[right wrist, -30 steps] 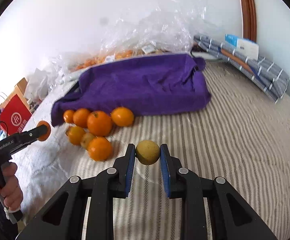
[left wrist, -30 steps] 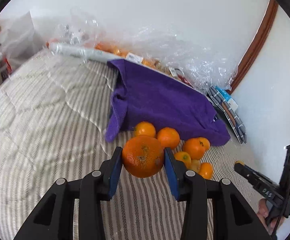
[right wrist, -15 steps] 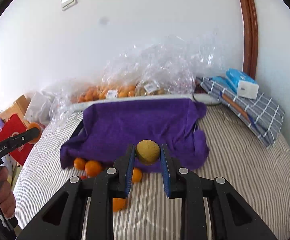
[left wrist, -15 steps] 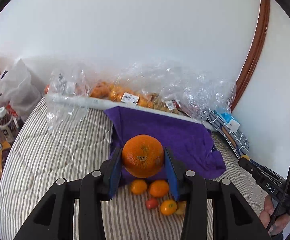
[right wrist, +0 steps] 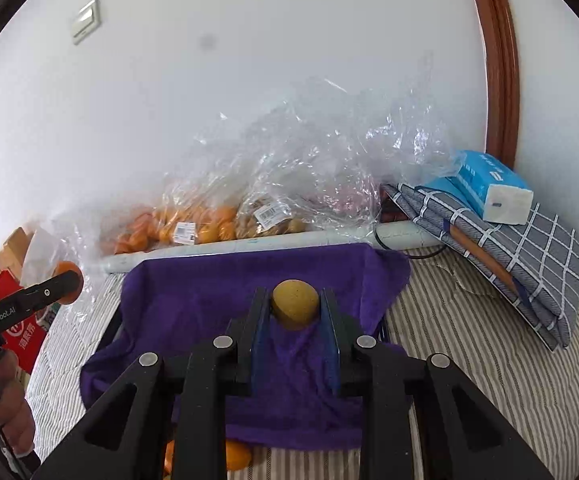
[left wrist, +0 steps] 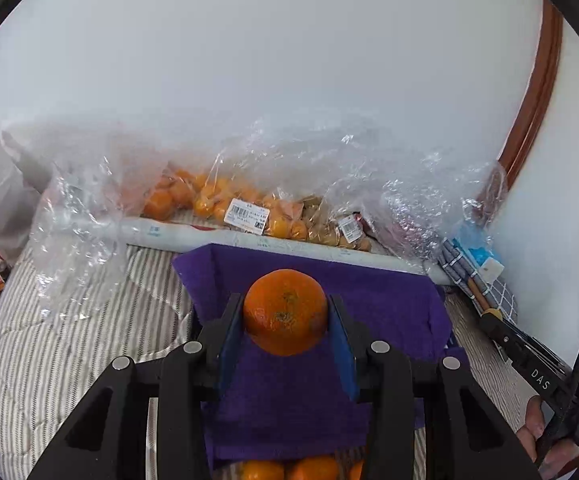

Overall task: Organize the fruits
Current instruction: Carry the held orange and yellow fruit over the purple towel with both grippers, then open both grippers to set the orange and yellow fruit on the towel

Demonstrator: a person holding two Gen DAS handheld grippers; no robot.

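Here a bed with a striped quilt (left wrist: 69, 344) stood against a white wall (left wrist: 289, 60), a brown wooden frame (right wrist: 497, 60) rising at the far right corner. A purple towel (right wrist: 193, 300) was draped over something boxy in the middle of the quilt, and clear plastic bags of fruit (left wrist: 217, 200) lay along the far wall. At the far right, a folded checked cloth (right wrist: 529, 248) carried a blue tissue pack (right wrist: 489, 184).

The left gripper (left wrist: 285, 316) was clamped on a large orange (left wrist: 285, 312), held above the towel, the fruit pressed between both blue pads. The right gripper (right wrist: 294, 304) was clenched on a small yellow-brown fruit (right wrist: 294, 304), likewise over the towel.

Loose oranges (left wrist: 289, 470) on the quilt at the towel's near edge were mostly cut off by the frame and the gripper bodies. What lay under the towel was hidden. The bagged fruit behind the glare of the plastic was hard to tell apart, and the labels were unreadable.
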